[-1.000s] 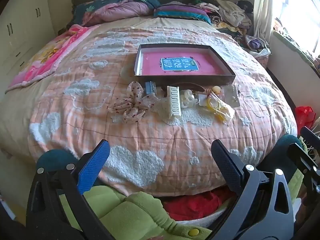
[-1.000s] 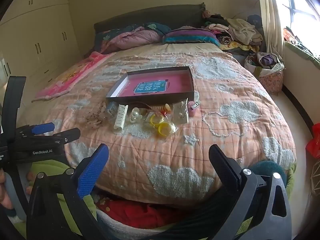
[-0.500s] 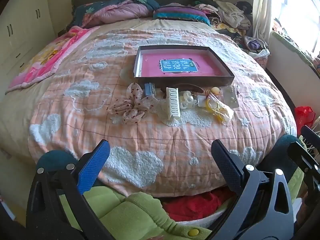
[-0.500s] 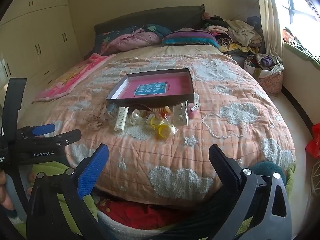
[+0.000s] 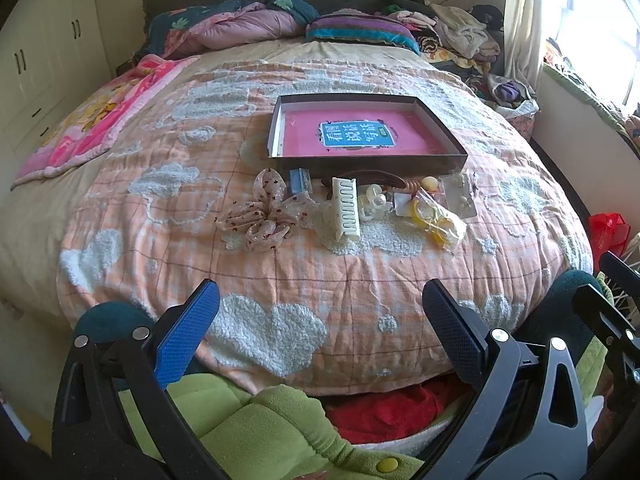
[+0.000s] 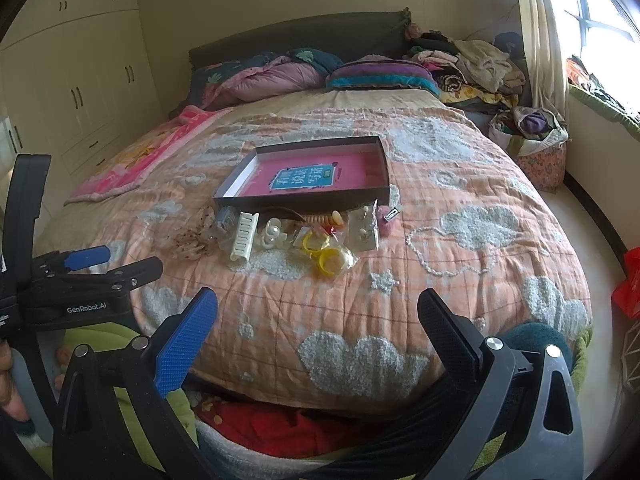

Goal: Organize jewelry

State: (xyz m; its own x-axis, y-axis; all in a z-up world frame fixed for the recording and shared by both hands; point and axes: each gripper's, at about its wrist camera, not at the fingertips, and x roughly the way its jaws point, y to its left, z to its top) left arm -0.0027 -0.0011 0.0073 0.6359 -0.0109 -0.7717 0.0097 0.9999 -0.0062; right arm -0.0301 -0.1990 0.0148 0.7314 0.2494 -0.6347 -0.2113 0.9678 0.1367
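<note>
A shallow dark box (image 5: 440, 160) (image 6: 304, 199) with a pink bottom and a blue label lies on the bed. In front of it sits a row of small items: a sheer dotted bow (image 5: 266, 214) (image 6: 192, 236), a white comb clip (image 5: 347, 208) (image 6: 243, 236), white beads (image 5: 372, 202), yellow rings in a clear bag (image 5: 436, 218) (image 6: 330, 258) and a card of earrings (image 5: 460, 196) (image 6: 363, 229). My left gripper (image 5: 320, 324) and right gripper (image 6: 316, 328) are both open and empty, hanging short of the bed's near edge.
The bed carries a peach quilt with white clouds (image 5: 280, 332). Pillows and a clothes pile (image 6: 480, 64) lie at the head. A window and curtain (image 6: 548, 32) are at right, cupboards (image 6: 76, 96) at left. Green and red cloth (image 5: 256, 428) lies below the grippers.
Both views have shifted very slightly; the items on the bed have not moved. Both grippers stay open.
</note>
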